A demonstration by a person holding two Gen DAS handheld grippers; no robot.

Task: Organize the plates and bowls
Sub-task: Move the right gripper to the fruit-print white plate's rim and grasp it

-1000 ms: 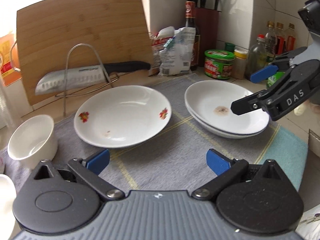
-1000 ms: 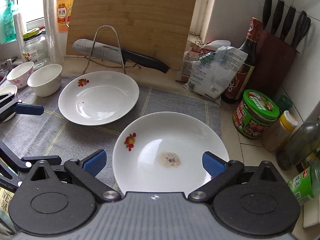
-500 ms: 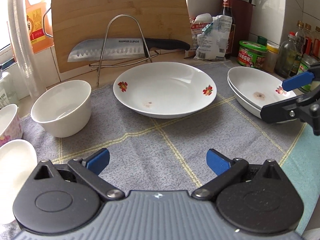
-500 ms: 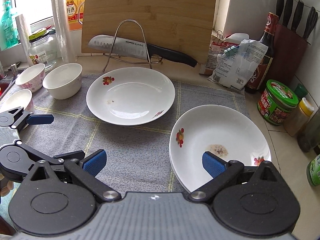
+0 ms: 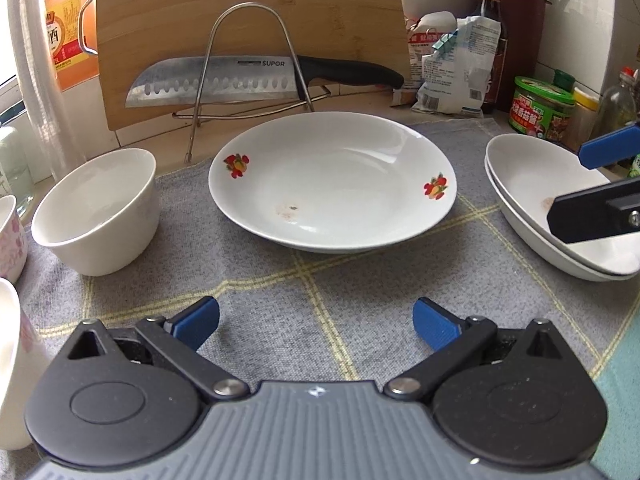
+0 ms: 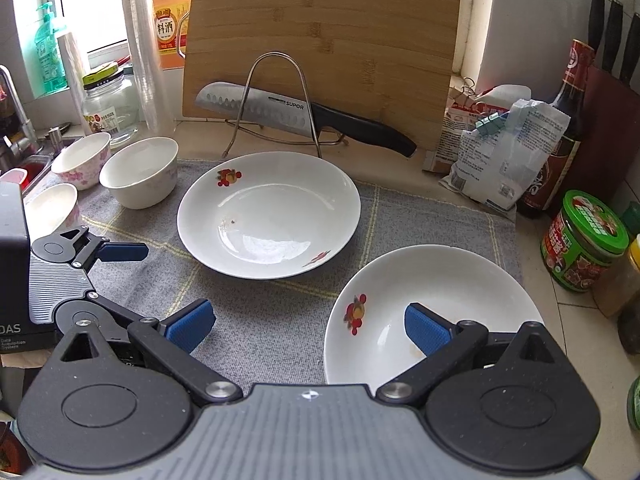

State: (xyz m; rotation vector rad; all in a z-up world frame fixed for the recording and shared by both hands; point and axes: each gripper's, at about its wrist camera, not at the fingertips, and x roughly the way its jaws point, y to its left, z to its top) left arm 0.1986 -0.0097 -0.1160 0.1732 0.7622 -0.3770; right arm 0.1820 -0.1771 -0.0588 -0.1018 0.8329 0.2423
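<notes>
Single plate (image 5: 332, 184), white with fruit decals, lying flat on the grey checked mat (image 5: 280, 300); all positions are given relative to this plate. To its right, well apart on the same mat, a stack of two like plates (image 5: 532, 200). To its left, just beside but not touching, a plain white bowl (image 5: 96, 208); further left, a pink-flowered bowl (image 6: 82, 156) and a third bowl (image 6: 54, 206). Behind it, a wire rack (image 5: 248, 76) carrying a knife (image 5: 224, 80), backed by an upright cutting board (image 5: 248, 12). Left gripper (image 5: 316, 320) in front of the plate, tongs spread and empty. Right gripper (image 6: 308, 322) to the plate's right, over the stack's near rim, tongs likewise spread and holding nothing. Step in hand, as judged: the single plate not yet joined to the stack. The next move would call for one set of tongs to straddle the plate's near rim, pinch it, then lift and lower it squarely onto the stack
</notes>
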